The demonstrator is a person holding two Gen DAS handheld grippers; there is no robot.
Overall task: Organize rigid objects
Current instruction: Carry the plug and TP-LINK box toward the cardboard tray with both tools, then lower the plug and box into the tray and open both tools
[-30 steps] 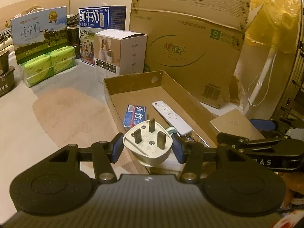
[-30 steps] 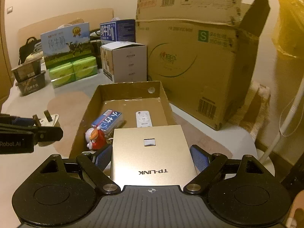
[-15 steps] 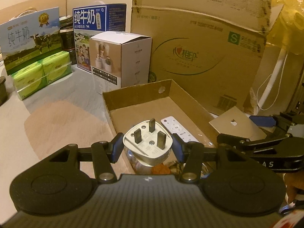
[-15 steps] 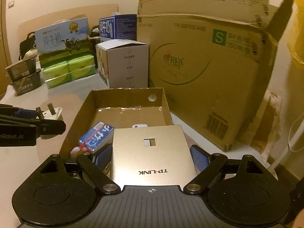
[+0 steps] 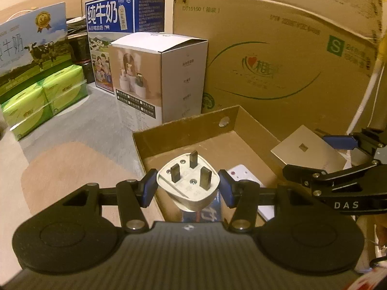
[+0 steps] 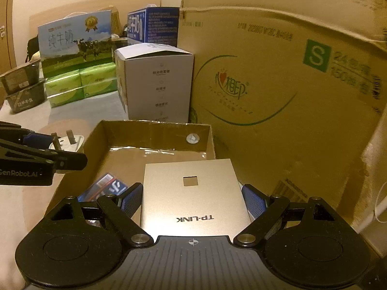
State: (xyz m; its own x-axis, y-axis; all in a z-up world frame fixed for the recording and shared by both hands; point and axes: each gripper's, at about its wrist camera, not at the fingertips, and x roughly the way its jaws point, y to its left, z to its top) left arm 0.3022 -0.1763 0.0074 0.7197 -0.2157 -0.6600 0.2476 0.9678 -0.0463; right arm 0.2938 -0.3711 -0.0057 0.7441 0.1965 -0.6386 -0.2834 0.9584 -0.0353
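**Two grippers loaded over an open cardboard tray**

Nearest, left wrist view: left gripper [image 5: 188, 185], jaws drawn narrow, blue pads pressed on both sides of a white three-pin plug [image 5: 188, 183]. Plug face turned up and towards the camera, three dark pins standing out. Plug held above the near end of the cardboard tray [image 5: 183, 126].

Nearest, right wrist view: right gripper [image 6: 191, 199], jaws set wide, blue pads against the two long edges of a flat gold TP-LINK box [image 6: 193, 191]. Lettering reads upside down; small square cut-out near the far edge. Box held above the tray's near right part.

In the tray: blue carton with white characters [image 6: 104, 187], lying flat near the left wall, partly hidden by the gripper finger. White remote control [image 5: 244, 181], visible in part behind the plug and gripper. Far end of the tray floor bare, with a strip of clear tape; round hole in the far wall.

Each gripper shows at the edge of the other's view, left with plug, right with gold box.

Behind the tray: white product box [image 6: 157, 82], upright, top flap raised, just beyond the far wall. Large brown carton [image 6: 278, 84] with green "S" label, to the right of it, near the tray.

Further back, left: green tissue packs [image 5: 43, 101], stacked; milk gift box with cow picture [image 6: 75, 43] behind them; blue milk carton box [image 5: 121, 29] behind the white box; two dark tubs [image 6: 23, 89], stacked, far left.
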